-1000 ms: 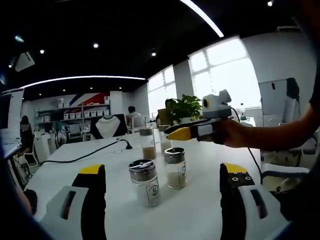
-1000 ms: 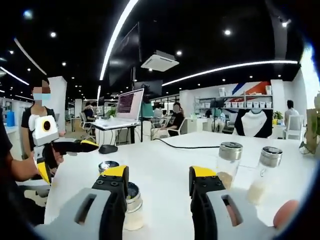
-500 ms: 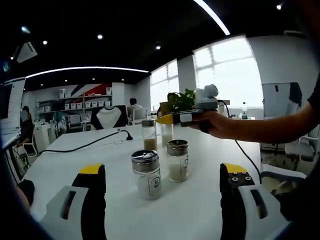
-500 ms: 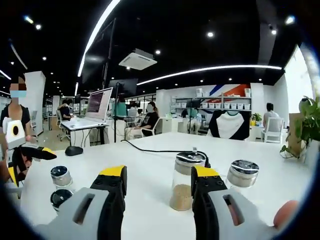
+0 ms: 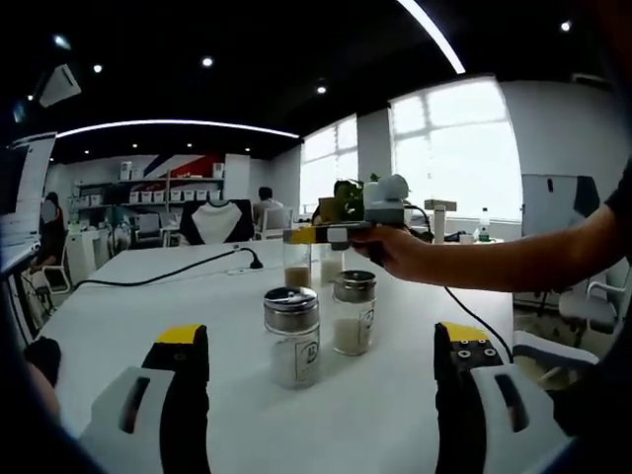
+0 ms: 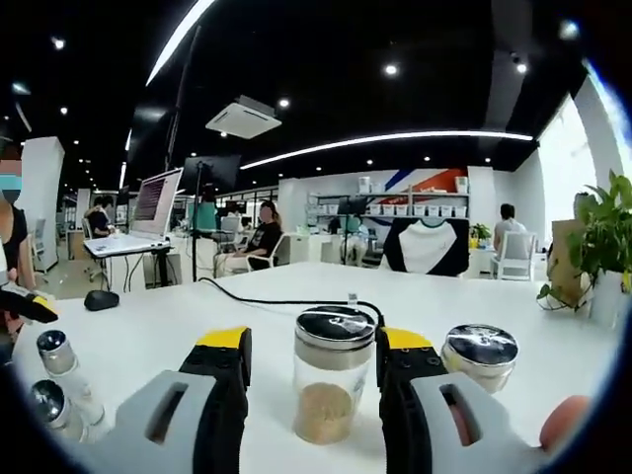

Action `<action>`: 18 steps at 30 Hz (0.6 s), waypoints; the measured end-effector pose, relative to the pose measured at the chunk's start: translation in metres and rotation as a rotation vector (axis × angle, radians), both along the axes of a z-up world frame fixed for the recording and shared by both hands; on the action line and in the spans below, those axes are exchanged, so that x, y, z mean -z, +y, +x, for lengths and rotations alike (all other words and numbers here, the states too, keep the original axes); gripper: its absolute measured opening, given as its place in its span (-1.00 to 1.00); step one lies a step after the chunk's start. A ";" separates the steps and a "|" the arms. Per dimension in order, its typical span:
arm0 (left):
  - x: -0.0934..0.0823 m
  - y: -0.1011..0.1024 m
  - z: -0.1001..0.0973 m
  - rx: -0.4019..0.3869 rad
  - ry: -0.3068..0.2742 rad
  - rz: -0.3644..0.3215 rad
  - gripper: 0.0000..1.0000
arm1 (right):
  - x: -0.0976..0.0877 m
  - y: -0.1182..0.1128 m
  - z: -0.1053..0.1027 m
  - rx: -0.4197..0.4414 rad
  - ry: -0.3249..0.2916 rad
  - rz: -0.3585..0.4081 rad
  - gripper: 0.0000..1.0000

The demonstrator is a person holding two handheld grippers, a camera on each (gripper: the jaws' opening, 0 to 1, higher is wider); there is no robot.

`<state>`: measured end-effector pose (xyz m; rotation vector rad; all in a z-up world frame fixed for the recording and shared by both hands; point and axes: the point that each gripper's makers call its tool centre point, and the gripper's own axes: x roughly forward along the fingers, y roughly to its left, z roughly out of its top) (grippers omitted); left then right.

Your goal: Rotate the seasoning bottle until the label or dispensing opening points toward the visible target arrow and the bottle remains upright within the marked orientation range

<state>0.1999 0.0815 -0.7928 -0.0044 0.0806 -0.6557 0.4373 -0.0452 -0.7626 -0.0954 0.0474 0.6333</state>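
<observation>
Open-plan office, laptop (image 6: 156, 200), shelves (image 6: 420, 208), seated people (image 6: 262, 237)

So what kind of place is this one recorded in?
Most likely an open-plan office: a long white table, a laptop on a desk with seated people behind it, and wall shelves of boxes under strip lighting.

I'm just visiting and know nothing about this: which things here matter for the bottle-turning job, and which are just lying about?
Part of the job:
- glass seasoning bottle with brown powder and steel lid, between the right gripper jaws
- right gripper

Just lying about:
- three other steel-lidded glass shakers
- black cable
- potted green plant
- white table
</observation>
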 end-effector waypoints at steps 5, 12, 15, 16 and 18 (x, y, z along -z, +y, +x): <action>-0.004 -0.001 -0.001 0.008 -0.012 -0.018 0.99 | 0.003 0.002 0.012 0.020 0.004 -0.032 -0.03; -0.005 -0.002 -0.002 0.018 0.007 -0.065 0.98 | 0.008 0.006 0.023 0.047 0.013 -0.059 -0.09; -0.007 -0.003 -0.003 0.027 0.004 -0.080 0.95 | 0.011 0.005 0.027 0.061 0.019 -0.073 -0.15; -0.007 -0.003 -0.003 0.027 0.007 -0.079 0.95 | 0.011 0.004 0.028 0.067 0.019 -0.070 -0.18; -0.007 -0.003 -0.003 0.024 0.005 -0.076 0.98 | 0.010 0.003 0.031 0.069 0.026 -0.061 -0.20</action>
